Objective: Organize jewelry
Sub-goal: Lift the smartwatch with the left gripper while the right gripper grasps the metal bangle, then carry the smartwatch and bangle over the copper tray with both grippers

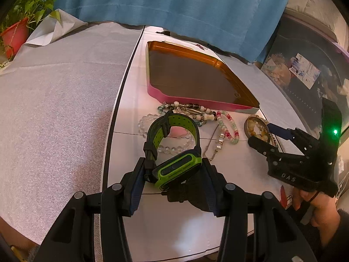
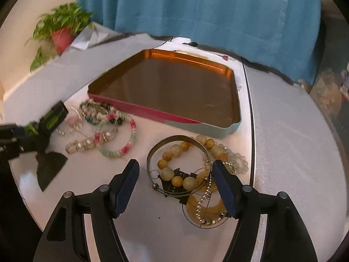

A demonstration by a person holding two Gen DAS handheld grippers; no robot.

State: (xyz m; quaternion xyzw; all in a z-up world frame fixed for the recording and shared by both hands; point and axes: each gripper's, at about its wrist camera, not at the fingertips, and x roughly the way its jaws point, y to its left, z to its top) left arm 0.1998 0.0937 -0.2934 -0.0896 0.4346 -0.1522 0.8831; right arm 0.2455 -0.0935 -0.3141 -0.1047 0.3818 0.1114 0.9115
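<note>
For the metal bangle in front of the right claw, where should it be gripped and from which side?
Grip the metal bangle on its bare far-left rim, coming from above with one finger inside the ring. It lies flat, and its near side is tangled with yellow beads and a chain. The right claw hovers open over it.

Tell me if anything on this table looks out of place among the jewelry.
The green and black watch held in the left gripper stands out: sporty plastic among beaded bracelets. The tin tray holds nothing yet.
</note>
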